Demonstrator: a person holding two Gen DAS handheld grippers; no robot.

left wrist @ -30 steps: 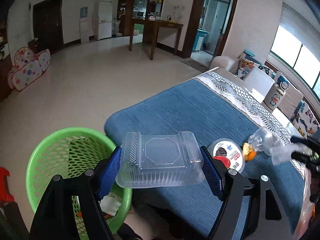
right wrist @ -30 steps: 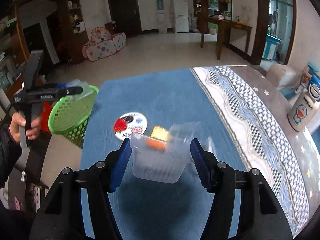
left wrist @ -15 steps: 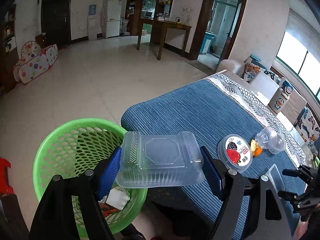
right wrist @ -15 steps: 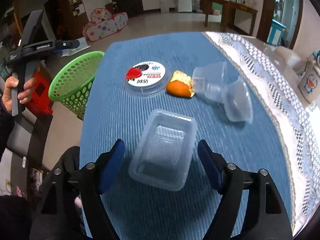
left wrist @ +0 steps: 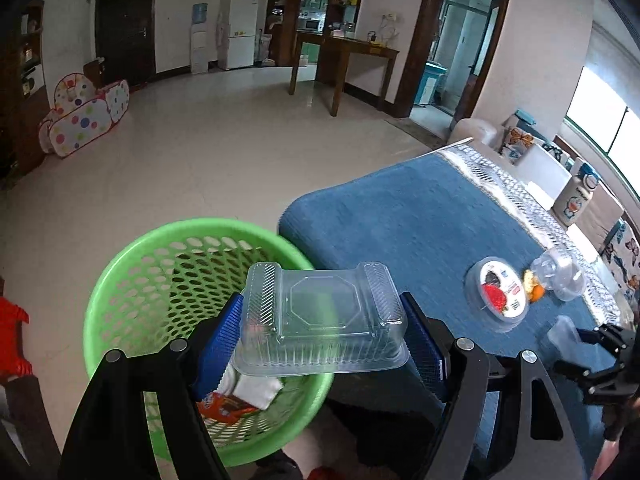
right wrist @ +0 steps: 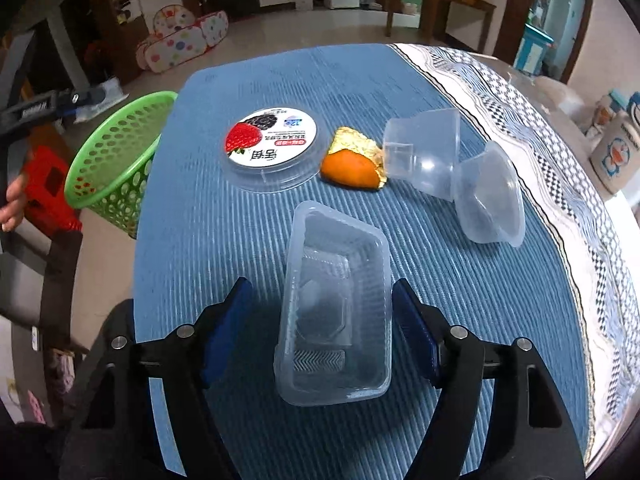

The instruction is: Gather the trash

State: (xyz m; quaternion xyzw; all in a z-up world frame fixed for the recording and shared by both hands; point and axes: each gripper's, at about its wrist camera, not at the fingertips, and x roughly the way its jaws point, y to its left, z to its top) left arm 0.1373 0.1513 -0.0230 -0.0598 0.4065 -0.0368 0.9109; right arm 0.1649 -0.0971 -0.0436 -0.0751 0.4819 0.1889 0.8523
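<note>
A clear plastic clamshell lid [left wrist: 320,320] sits pinched between the blue pads of the left gripper [left wrist: 322,336], held over the near rim of the green mesh basket [left wrist: 132,264] that stands on the floor just beside the blue-covered table [left wrist: 400,216]. The step in hand looks to be the drop: the lid hangs partly over the basket's mouth and partly over its rim, so the next move probably calls for a little more travel toward the basket's centre before the pads part, or the light lid may catch the rim and slide to the floor.

On the table, well away from the basket, the right gripper [right wrist: 320,324] is spread wide on either side of a clear rectangular tray [right wrist: 336,308] without touching it; closing on the tray's long sides would be its next job, gently, as thin plastic buckles.

The left wrist view alone shows what the basket already holds: white paper [left wrist: 256,388] and an orange-red wrapper [left wrist: 224,406] at the bottom. The right wrist view alone gives a clear look at the trash beyond the tray from the basket: a round strawberry-printed lid [right wrist: 270,148], a piece of orange peel [right wrist: 354,164] just beside it, and two clear cups [right wrist: 456,176] on their sides, one touching the peel. The same view catches the basket from outside, tilted in the fisheye
</note>
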